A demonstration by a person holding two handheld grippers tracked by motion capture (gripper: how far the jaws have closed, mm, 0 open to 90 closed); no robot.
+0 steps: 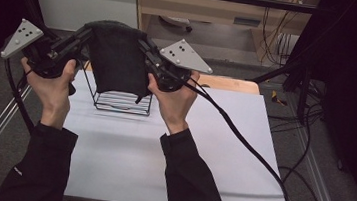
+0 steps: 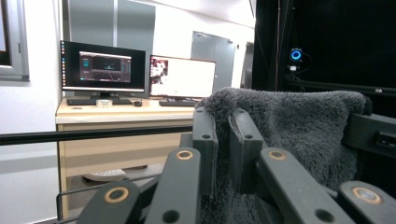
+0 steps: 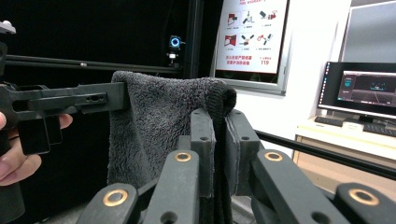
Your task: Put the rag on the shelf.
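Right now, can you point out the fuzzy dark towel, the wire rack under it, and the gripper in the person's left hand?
towel (image 1: pixel 118 59), high view, middle of the hanging cloth.
wire rack (image 1: pixel 123 104), high view, its lower bars.
left gripper (image 2: pixel 223 135), left gripper view, between its jaw tips pinching the towel.

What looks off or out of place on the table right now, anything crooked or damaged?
Nothing stands out. The dark fleece cloth hangs evenly between the left tool and the right tool, each shut on a top corner. It hangs in front of the black wire rack, which stands upright on the white table. No spill or damage shows.
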